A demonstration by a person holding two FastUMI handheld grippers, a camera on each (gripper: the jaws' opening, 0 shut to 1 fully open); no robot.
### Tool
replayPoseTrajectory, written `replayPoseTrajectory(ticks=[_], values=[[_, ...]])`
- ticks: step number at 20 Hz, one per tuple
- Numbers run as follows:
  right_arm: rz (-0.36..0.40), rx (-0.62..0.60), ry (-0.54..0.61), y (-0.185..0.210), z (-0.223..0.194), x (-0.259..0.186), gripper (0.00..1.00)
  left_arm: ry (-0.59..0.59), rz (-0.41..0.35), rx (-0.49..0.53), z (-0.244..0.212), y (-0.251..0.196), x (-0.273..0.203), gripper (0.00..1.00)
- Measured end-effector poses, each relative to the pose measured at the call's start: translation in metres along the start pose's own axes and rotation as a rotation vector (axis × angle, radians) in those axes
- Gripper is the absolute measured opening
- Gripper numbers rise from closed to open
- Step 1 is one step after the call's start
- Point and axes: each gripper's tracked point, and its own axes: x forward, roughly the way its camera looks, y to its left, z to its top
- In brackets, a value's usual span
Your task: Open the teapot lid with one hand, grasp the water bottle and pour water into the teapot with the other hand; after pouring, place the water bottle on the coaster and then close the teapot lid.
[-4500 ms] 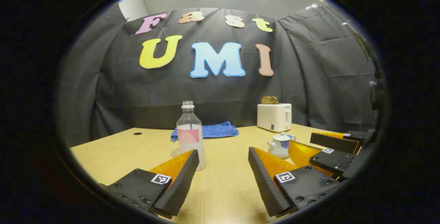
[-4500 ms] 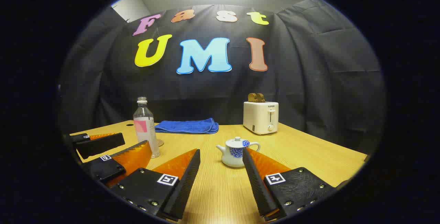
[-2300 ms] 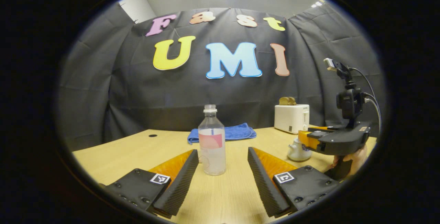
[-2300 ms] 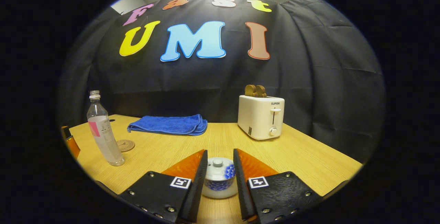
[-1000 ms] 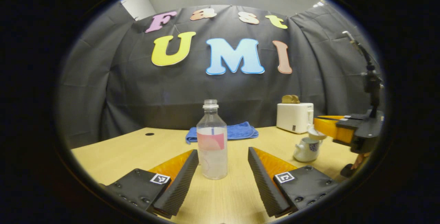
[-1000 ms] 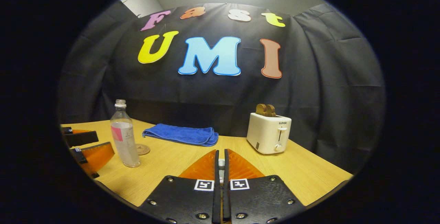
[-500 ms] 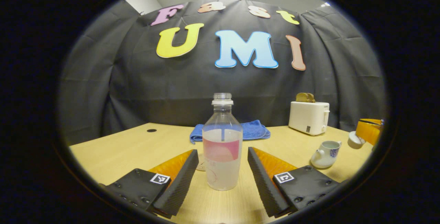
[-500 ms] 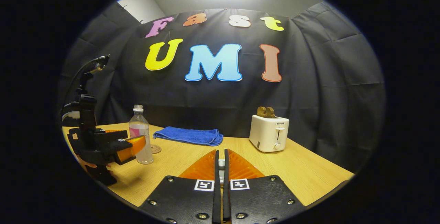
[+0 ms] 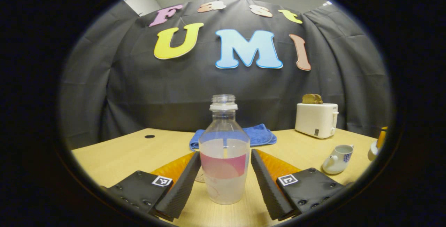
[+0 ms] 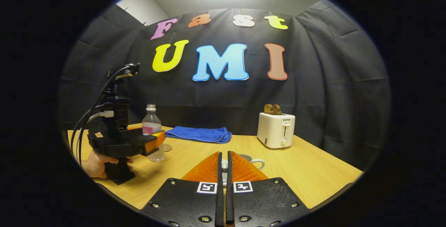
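A clear water bottle (image 9: 223, 157) with a pink label and no cap stands upright between the fingers of my left gripper (image 9: 224, 180), which is open; the pads sit close to its sides. The white teapot (image 9: 336, 159) with blue pattern stands open at the right. My right gripper (image 10: 223, 154) is shut on the teapot lid (image 10: 224, 166), a pale sliver between its fingers, held above the table with the teapot (image 10: 253, 161) just behind. In the right gripper view the left gripper (image 10: 153, 142) and the hand (image 10: 93, 165) holding it reach around the bottle (image 10: 152, 129). The round coaster (image 10: 167, 147) lies beside the bottle.
A white toaster (image 9: 316, 115) with toast stands at the back right of the wooden table (image 9: 115, 154). A folded blue towel (image 9: 260, 134) lies at the back middle. There is a small hole (image 9: 149, 136) in the tabletop at the back left.
My left gripper has moved forward so the bottle now stands between its open fingers. My right gripper, shut on the lid, has lifted it off the teapot and drawn away to the right.
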Motion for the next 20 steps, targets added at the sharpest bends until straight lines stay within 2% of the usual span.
replayPoseTrajectory(ticks=[1,2,7,11,15,18,20], values=[[0.005,0.0,-0.002,0.001,0.001,-0.005,0.03,-0.002,-0.011,0.0,-0.001,-0.003,0.003,0.98],[0.012,0.001,-0.008,0.003,0.002,-0.012,0.03,-0.003,-0.01,-0.004,0.001,-0.001,0.001,0.88],[0.051,0.037,-0.004,0.015,-0.001,-0.057,0.03,0.006,-0.004,0.026,0.0,-0.003,-0.007,0.85],[0.061,0.016,0.003,0.02,-0.008,-0.084,0.03,0.008,-0.021,0.189,0.004,-0.017,-0.014,0.84],[0.046,0.01,0.004,0.018,-0.013,-0.093,0.03,0.018,-0.057,0.321,0.005,-0.036,-0.015,0.85],[0.036,0.019,0.005,0.016,-0.017,-0.101,0.03,0.036,-0.068,0.463,0.003,-0.047,-0.015,0.85],[0.028,0.021,0.008,0.014,-0.02,-0.104,0.03,0.03,-0.084,0.513,0.005,-0.058,-0.016,0.85]])
